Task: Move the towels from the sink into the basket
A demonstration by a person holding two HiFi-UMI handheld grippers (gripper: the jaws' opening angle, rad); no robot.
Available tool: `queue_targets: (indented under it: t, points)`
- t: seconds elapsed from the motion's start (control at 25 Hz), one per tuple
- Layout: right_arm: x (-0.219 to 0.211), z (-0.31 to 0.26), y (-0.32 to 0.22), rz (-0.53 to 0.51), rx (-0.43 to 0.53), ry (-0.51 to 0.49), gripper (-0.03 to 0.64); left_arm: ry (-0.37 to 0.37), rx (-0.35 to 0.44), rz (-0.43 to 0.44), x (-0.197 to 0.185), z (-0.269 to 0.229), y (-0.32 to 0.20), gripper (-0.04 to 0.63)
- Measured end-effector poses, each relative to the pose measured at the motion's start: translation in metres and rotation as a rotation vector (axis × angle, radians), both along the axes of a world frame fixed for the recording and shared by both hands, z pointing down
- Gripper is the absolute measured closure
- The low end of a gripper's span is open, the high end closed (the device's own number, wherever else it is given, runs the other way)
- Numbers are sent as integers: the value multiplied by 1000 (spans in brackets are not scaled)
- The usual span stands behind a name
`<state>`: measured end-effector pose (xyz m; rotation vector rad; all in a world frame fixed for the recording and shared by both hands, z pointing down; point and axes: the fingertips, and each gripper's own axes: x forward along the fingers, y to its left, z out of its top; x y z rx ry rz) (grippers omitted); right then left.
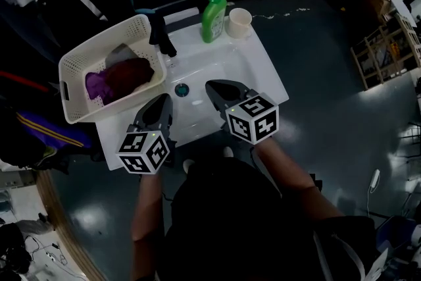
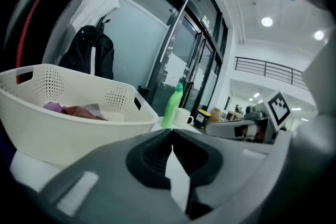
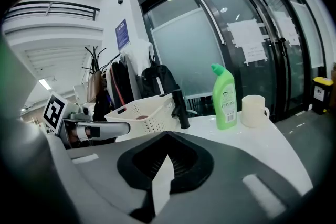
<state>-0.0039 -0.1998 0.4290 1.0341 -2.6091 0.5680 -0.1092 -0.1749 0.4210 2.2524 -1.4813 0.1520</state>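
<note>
Towels [image 1: 118, 79], purple and dark red cloth, lie crumpled in the white perforated plastic basket [image 1: 99, 41] at the white sink's [image 1: 223, 69] left edge. The left tool [image 1: 163, 101] and right tool [image 1: 212, 86] hover over its near edge, jaws together, empty.

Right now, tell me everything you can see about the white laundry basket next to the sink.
The basket is white plastic, rectangular with rounded corners, perforated walls and slot handles at its ends. It stands upright on the left side of the sink counter, set at an angle to the basin, close beside the black faucet. Inside lie a purple towel, a dark red towel and a grey towel.
</note>
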Motion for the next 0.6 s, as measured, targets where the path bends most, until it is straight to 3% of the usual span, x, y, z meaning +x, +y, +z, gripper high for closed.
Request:
queue_targets:
  t: [0.6]
  points:
    - [1,-5,9,-15,40,27,620,-5,-2,-6,6,0,10,586]
